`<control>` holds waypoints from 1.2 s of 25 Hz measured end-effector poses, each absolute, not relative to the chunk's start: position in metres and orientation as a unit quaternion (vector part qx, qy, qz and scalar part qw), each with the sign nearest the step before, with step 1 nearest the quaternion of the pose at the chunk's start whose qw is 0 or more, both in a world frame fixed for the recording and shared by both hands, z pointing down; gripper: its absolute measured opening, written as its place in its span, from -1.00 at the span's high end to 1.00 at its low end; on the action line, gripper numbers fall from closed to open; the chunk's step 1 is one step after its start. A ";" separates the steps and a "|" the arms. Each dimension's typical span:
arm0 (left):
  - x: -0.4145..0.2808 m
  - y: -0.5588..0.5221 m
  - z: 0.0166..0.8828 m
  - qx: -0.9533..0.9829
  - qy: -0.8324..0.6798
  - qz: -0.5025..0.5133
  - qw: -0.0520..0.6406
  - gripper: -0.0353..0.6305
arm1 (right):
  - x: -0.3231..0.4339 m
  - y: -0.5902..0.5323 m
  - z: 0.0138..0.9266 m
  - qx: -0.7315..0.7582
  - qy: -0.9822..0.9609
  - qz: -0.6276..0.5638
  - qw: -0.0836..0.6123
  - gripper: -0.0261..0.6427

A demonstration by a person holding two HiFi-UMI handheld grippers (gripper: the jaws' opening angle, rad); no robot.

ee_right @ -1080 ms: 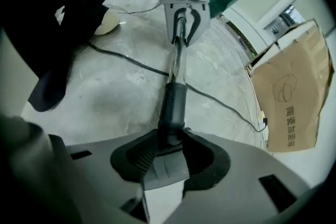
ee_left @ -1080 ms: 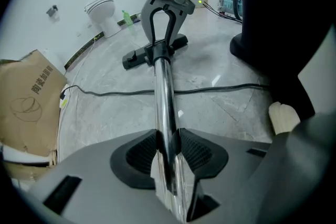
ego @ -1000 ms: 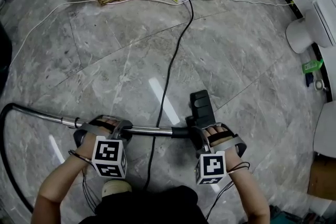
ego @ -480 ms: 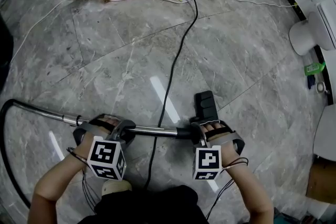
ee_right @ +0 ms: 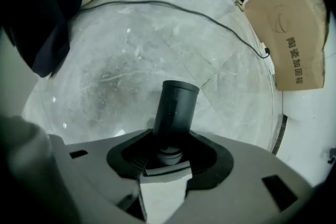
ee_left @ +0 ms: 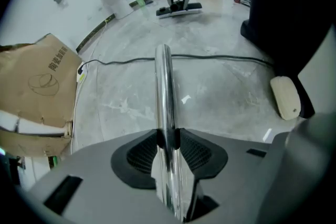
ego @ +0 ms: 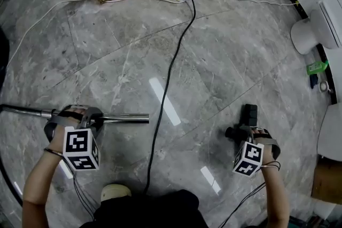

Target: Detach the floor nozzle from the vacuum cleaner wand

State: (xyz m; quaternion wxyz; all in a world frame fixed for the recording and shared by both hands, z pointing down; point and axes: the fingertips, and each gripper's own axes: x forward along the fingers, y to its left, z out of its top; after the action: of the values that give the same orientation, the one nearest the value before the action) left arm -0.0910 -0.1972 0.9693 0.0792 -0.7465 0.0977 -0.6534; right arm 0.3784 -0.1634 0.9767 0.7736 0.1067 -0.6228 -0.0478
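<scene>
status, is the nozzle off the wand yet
Both gripping: left claw on wand, right claw on floor nozzle neck. Nozzle free of wand. Black power cable on floor between them.

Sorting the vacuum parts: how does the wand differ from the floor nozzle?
The wand is a long, thin, shiny metal tube; the nozzle is short, stubby and black. The wand sits in the left gripper, the nozzle in the right gripper. Both are clamped, and they're apart.

Bright even light, glare streaks on floor [ego: 224, 61], shine along wand [ego: 125, 117], fisheye-dark corners
</scene>
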 end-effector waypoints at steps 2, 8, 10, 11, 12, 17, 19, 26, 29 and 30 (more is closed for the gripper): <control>-0.075 -0.202 0.966 -0.760 0.110 -0.634 0.089 0.47 | 0.367 -0.161 0.979 0.110 -0.638 -0.060 0.760 0.34; -0.029 -0.206 0.975 -0.781 0.103 -0.602 0.134 0.47 | 0.344 -0.173 0.984 0.117 -0.640 -0.120 0.750 0.34; -0.017 -0.208 0.974 -0.793 0.118 -0.579 0.149 0.47 | 0.333 -0.178 0.983 0.121 -0.654 -0.123 0.736 0.33; -0.011 -0.208 0.972 -0.799 0.123 -0.568 0.157 0.47 | 0.328 -0.181 0.981 0.127 -0.662 -0.128 0.727 0.33; -0.006 -0.208 0.970 -0.803 0.121 -0.560 0.162 0.46 | 0.321 -0.185 0.978 0.140 -0.673 -0.134 0.714 0.34; 0.020 -0.193 0.935 -0.871 0.131 -0.468 0.075 0.34 | 0.268 -0.208 0.915 0.284 -0.775 -0.098 0.557 0.29; 0.032 -0.193 0.912 -0.909 0.165 -0.382 0.008 0.35 | 0.246 -0.209 0.892 0.332 -0.814 -0.049 0.474 0.29; 0.049 -0.208 0.867 -0.935 0.293 -0.157 -0.123 0.54 | 0.217 -0.200 0.842 0.480 -0.849 0.192 0.112 0.57; 0.045 -0.208 0.861 -0.924 0.329 -0.107 -0.163 0.86 | 0.229 -0.193 0.843 0.535 -0.810 0.240 0.020 0.87; 0.044 -0.208 0.861 -0.921 0.336 -0.100 -0.168 0.86 | 0.229 -0.189 0.847 0.539 -0.805 0.250 0.012 0.87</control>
State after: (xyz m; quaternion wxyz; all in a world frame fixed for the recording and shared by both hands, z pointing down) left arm 0.0442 -0.2076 0.8607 -0.1684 -0.9214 0.3357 -0.1003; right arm 0.2286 -0.1888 0.8466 0.0118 0.5388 -0.8045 0.2496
